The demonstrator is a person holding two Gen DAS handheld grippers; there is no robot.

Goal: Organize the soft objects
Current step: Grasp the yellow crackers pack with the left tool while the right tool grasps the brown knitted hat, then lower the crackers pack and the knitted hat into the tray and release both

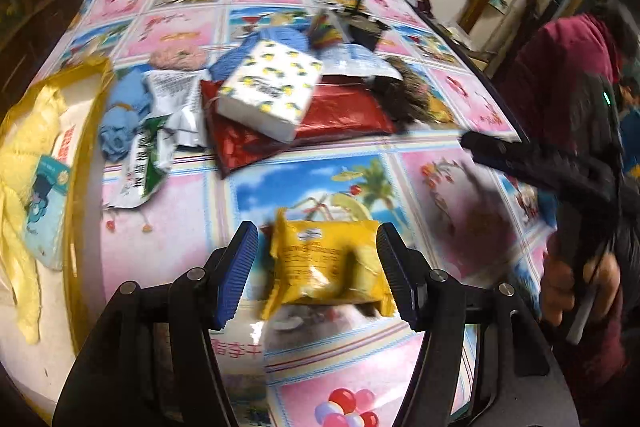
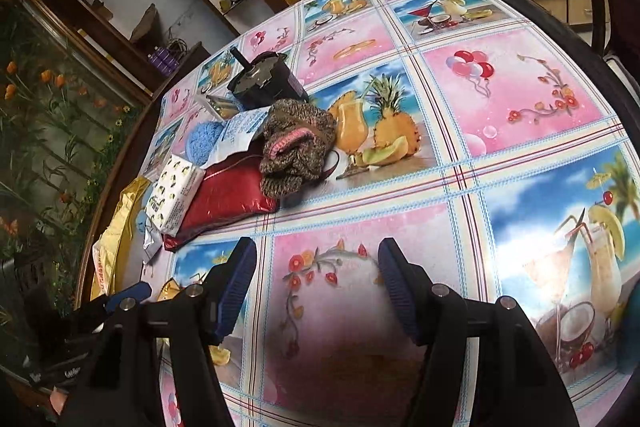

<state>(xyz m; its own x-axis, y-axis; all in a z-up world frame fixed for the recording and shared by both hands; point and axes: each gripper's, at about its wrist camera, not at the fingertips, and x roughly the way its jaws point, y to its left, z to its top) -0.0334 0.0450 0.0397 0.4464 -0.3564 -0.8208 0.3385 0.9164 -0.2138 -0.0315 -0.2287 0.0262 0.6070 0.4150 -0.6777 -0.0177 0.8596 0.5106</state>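
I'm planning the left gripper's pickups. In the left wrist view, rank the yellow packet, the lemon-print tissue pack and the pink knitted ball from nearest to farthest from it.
1. Yellow packet: between the left gripper's open fingers.
2. Lemon-print tissue pack: mid-table, lying on the red pouch.
3. Pink knitted ball: farther back, to the left.

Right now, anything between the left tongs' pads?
Yes: in the left wrist view the yellow packet lies on the tablecloth between the pads of the left tongs. A gap shows beside each pad, so it isn't gripped.
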